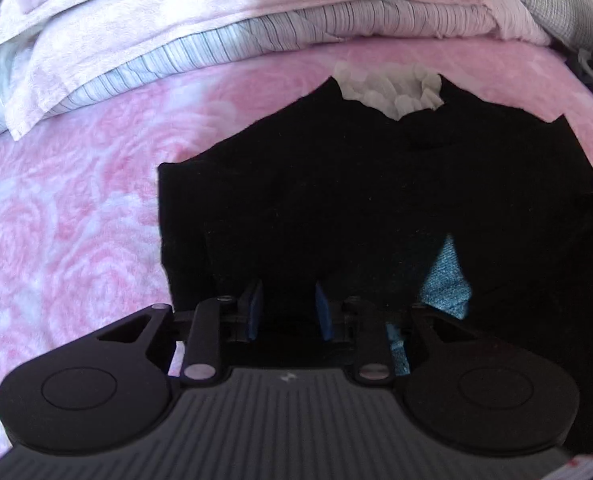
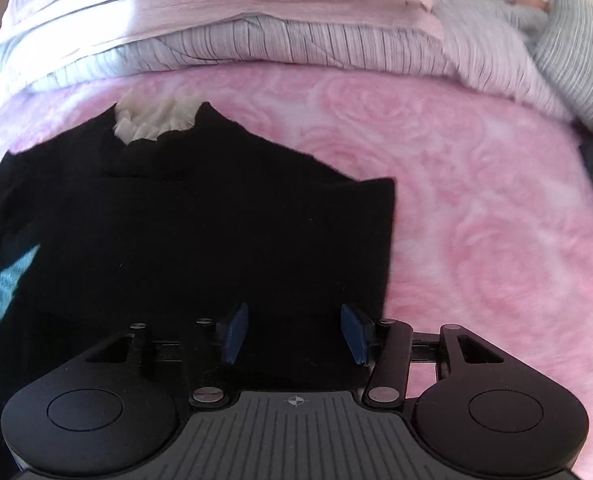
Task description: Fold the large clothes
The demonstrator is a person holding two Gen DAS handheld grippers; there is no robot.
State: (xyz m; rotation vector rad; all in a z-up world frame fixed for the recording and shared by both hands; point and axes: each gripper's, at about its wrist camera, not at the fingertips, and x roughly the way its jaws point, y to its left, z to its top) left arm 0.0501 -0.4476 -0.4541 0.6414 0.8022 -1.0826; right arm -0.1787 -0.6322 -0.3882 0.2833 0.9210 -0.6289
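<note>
A black garment (image 1: 376, 192) is laid flat on a pink rose-patterned blanket (image 1: 76, 208), its white frilled collar (image 1: 392, 94) turned toward the stacked bedding (image 1: 216, 40) at the far side. The left gripper (image 1: 289, 310) is held over the near left part of the cloth with its blue pads parted and nothing visibly between them; the right gripper (image 2: 294, 334) is poised over the near right part, jaws likewise spread and empty. A patch of teal fabric (image 1: 446, 276) is seen between the two (whether it belongs to the garment cannot be told). The cloth is judged soft, limp and light, likely to sag and drag on the plush blanket. A pinch at each near corner or along the side edges is judged best, both layers being taken together so that the fold stays even
</note>
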